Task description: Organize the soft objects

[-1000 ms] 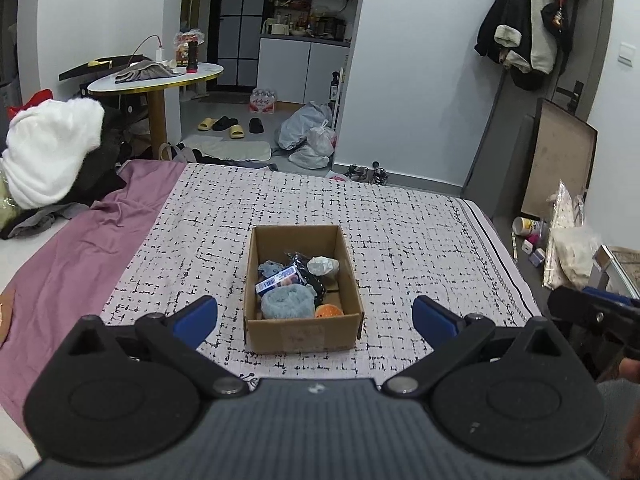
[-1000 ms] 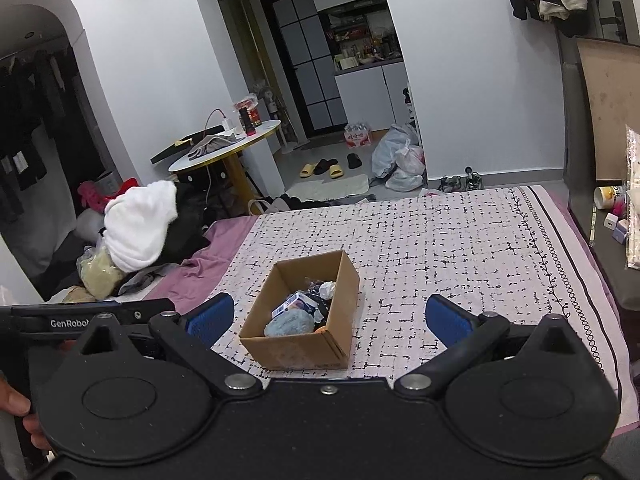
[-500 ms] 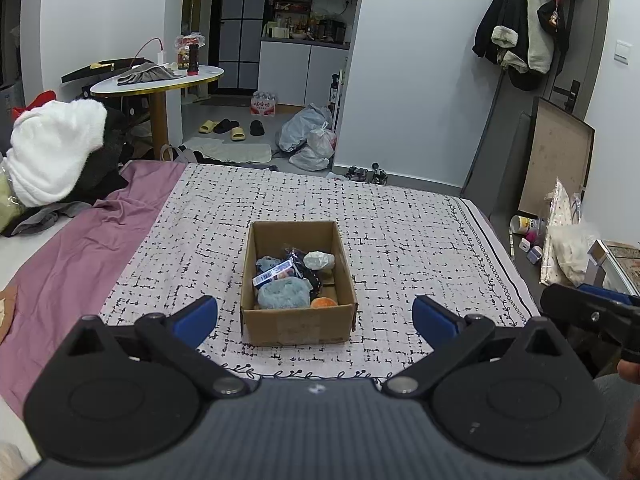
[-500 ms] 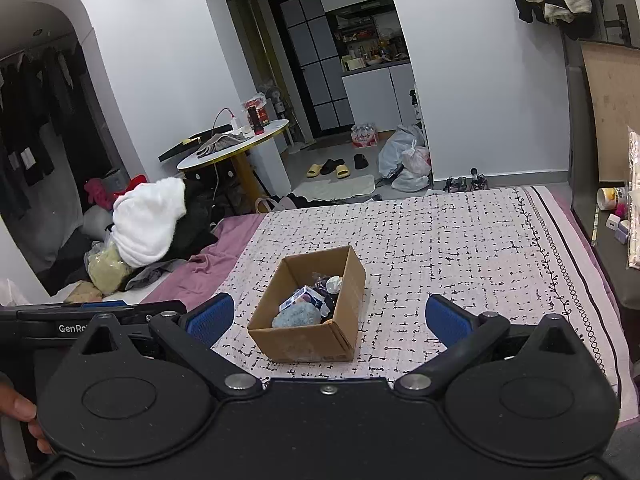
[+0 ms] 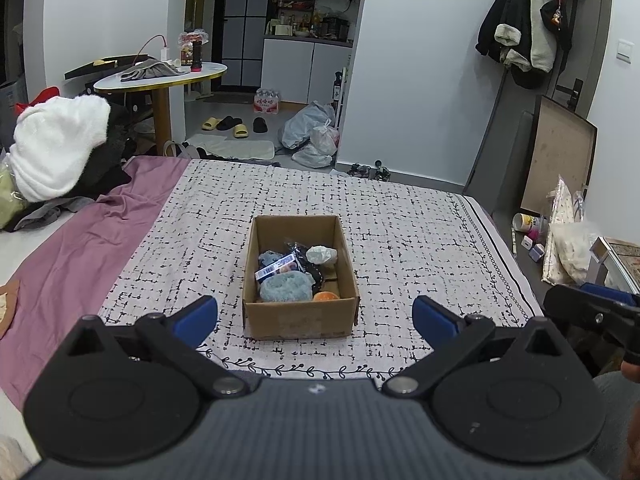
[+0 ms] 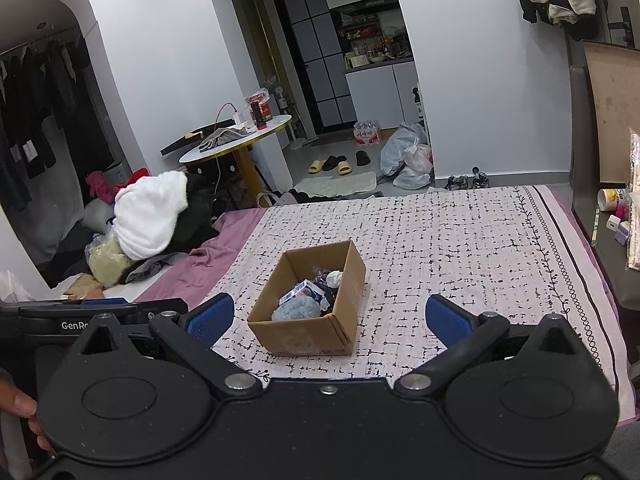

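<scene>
Left wrist view
- Fingers: left gripper [image 5: 315, 314] spread wide, holding nothing.
- Box: cardboard box [image 5: 300, 322] sits on the bedspread [image 5: 400, 216] straight ahead, full of small items, blue fluffy cloth [image 5: 285, 287] nearest.
- Risk: a finger could probably snag the box wall and drag the light box.

Right wrist view
- Fingers: right gripper [image 6: 329, 318] also wide apart and empty.
- Box: cardboard box [image 6: 308, 336] ahead, slightly left.
- Room: open bedspread [image 6: 460, 248] on every side; bed edge [image 6: 576, 220] far right.
- Risk: both grippers reaching in could collide.
</scene>
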`<control>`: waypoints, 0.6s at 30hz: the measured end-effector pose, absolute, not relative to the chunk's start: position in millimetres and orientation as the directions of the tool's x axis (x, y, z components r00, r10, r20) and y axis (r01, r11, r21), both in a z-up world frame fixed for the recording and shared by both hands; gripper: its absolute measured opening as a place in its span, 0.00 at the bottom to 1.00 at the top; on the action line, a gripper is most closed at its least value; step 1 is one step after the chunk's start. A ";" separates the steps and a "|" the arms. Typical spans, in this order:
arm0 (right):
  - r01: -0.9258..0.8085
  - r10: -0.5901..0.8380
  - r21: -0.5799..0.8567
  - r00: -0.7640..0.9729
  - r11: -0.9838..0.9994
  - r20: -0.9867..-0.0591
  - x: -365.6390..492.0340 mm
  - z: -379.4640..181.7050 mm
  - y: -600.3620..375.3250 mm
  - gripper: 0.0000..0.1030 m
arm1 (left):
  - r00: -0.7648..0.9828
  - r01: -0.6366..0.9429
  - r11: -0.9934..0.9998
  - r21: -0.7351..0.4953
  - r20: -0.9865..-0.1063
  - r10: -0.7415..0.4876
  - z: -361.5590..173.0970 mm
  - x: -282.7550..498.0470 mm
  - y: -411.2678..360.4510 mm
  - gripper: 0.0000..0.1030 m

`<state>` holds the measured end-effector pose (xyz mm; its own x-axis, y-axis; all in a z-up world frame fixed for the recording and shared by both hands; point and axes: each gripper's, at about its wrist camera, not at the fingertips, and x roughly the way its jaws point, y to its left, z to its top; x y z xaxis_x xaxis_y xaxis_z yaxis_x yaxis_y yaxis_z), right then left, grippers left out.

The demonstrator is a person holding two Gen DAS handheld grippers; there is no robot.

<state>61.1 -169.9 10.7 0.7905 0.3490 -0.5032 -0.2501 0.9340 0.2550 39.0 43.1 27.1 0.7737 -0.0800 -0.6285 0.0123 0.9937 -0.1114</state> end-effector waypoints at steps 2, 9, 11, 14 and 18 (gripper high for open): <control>-0.250 0.348 0.253 0.791 0.935 -0.503 61.2 10.7 -169.9 1.00 | 0.773 0.011 0.994 -0.111 -0.629 -0.079 27.1 39.0 43.1 1.00; -0.250 0.345 0.248 0.786 0.936 -0.513 60.1 8.9 -168.8 1.00 | 0.770 0.011 0.993 -0.113 -0.632 -0.081 26.4 39.9 45.5 1.00; -0.248 0.345 0.249 0.786 0.936 -0.514 59.9 8.5 -168.6 1.00 | 0.770 0.013 0.993 -0.114 -0.633 -0.083 26.0 40.3 46.4 1.00; -0.249 0.346 0.249 0.783 0.936 -0.516 60.3 8.3 -167.7 1.00 | 0.768 0.013 0.993 -0.115 -0.635 -0.084 24.0 41.5 46.6 1.00; -0.248 0.347 0.253 0.781 0.935 -0.520 60.9 7.0 -168.5 1.00 | 0.765 0.013 0.994 -0.113 -0.639 -0.083 21.3 42.4 46.5 1.00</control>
